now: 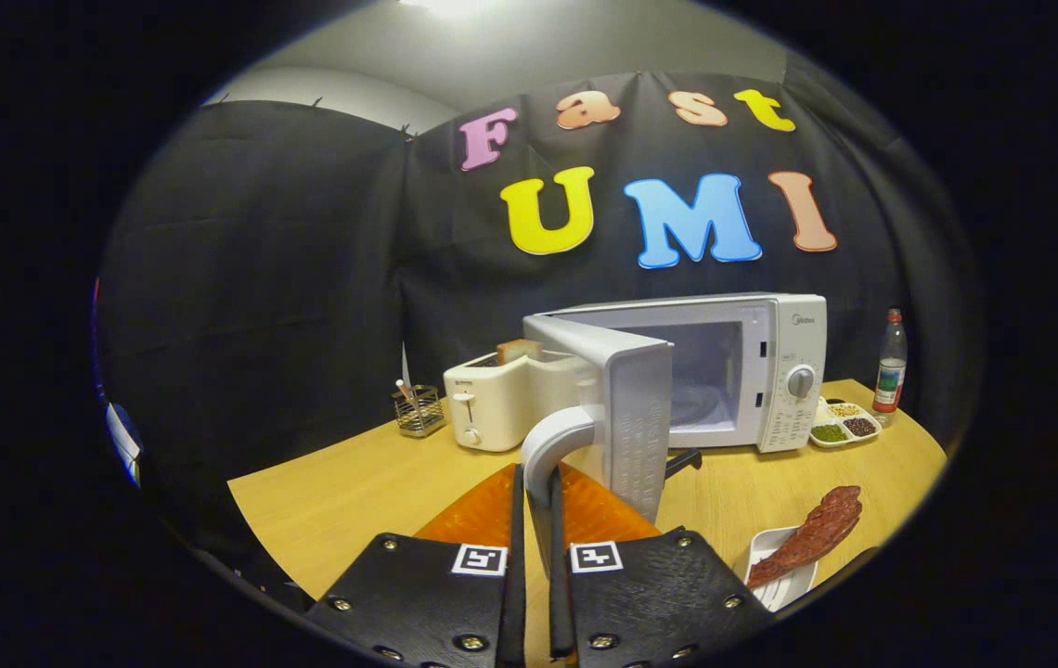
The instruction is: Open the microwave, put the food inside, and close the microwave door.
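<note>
- A black cloth wall backs a wooden surface (353, 482) that carries everything here.
- The gripper (535, 482) has its fingers close together, clamped on the curved handle (548, 445) of the microwave door (626, 408); the handle's lower end sits between the fingertips.
- The door stands swung out toward the gripper, just ahead of the fingers, showing its inner face and edge.
- The microwave (770, 371) sits beyond the door and to the right, its cavity open and lit; a round knob (800, 380) is on its control panel.
- An orange mat (483, 515) lies on the surface right under the fingers.
- The food (812, 538), a long reddish-brown strip, rests on a white plate (775, 580) near the gripper's right side, well short of the microwave.
- A white toaster (501, 399) with a slice of bread (518, 351) sticking up stands beyond the fingers to the left, beside the door.
- A small wire basket (419, 410) sits left of the toaster.
- Far right, beyond the microwave, a divided dish (845, 424) holds small heaps of grains, with a bottle (889, 366) standing behind it.
</note>
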Motion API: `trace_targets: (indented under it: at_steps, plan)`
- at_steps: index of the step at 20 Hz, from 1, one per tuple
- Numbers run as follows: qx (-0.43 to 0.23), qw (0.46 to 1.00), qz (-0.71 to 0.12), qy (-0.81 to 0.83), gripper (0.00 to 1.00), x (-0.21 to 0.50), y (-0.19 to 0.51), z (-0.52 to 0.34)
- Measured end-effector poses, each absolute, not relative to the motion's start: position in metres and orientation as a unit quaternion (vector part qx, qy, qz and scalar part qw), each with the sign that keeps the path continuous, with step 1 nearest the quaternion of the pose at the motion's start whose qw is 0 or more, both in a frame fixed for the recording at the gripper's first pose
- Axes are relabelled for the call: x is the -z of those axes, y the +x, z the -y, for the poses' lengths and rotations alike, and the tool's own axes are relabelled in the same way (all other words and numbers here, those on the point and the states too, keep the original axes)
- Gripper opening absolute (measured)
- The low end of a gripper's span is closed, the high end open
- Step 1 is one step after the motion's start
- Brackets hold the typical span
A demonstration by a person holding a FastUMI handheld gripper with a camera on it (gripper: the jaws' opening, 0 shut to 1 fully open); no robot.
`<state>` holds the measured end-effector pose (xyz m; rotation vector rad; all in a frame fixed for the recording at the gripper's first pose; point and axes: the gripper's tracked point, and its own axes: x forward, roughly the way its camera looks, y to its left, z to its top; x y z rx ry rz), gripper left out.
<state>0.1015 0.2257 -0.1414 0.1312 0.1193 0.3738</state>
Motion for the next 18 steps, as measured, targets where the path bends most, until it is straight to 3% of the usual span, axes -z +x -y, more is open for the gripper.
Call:
trace_targets:
  at_steps: [4, 8, 13, 14, 15, 16, 18]
  plan:
    - [-0.174, 0.983, -0.034, 0.047, 0.1, 0.141, 0.081, -0.278]
    - [-0.212, 0.976, -0.012, 0.038, 0.1, 0.126, 0.052, -0.321]
    - [-0.255, 0.966, -0.015, 0.026, 0.1, 0.123, 0.034, -0.298]
    - [-0.259, 0.965, -0.026, 0.018, 0.14, 0.129, 0.035, -0.282]
    - [-0.253, 0.967, -0.036, 0.011, 0.26, 0.133, 0.04, -0.265]
    - [-0.238, 0.97, -0.045, 0.003, 0.49, 0.137, 0.045, -0.237]
    - [-0.185, 0.981, -0.05, -0.014, 0.6, 0.141, 0.06, -0.176]
